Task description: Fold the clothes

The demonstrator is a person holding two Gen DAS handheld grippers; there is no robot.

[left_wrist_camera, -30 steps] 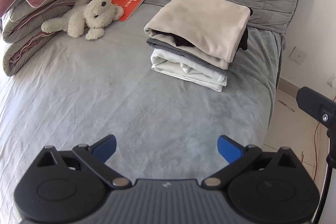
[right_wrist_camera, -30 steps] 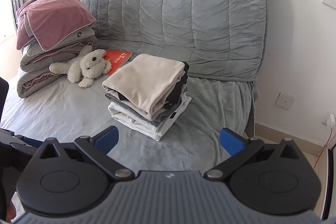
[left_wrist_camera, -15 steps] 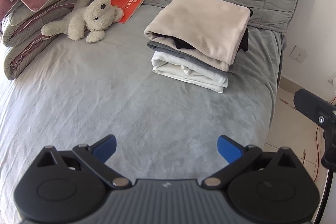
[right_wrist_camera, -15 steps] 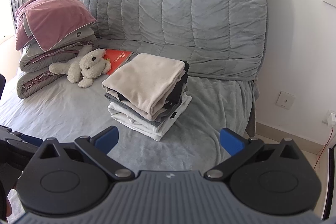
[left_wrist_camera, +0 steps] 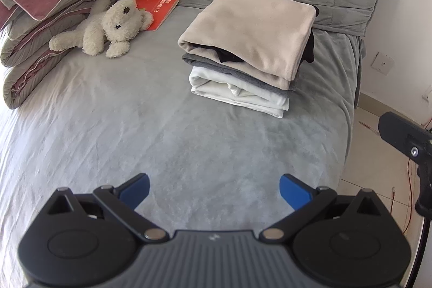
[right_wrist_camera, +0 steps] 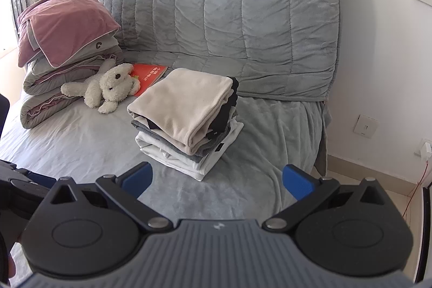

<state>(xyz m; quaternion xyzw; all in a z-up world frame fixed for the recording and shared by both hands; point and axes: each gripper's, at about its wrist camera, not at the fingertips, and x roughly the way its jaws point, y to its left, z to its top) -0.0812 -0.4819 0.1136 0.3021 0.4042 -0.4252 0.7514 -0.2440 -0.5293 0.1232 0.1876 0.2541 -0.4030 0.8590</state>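
A big grey bed (left_wrist_camera: 113, 126) stands by a white wall (right_wrist_camera: 383, 50); one pile of folded clothes (left_wrist_camera: 251, 50) lies on it, far ahead of both grippers; the left gripper (left_wrist_camera: 214, 189) and right gripper (right_wrist_camera: 217, 178) are wide open, holding nothing; one toy dog (left_wrist_camera: 108, 26), one red book (left_wrist_camera: 159, 7), one stack of pillows (left_wrist_camera: 46, 7)

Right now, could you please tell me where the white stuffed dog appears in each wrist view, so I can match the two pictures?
Left wrist view: the white stuffed dog lies upper left, on the bed against the folded bedding.
Right wrist view: the white stuffed dog lies left of centre, in the same spot.
Shared landmark: the red book partly under its head, with the stack of folded clothes to the right.
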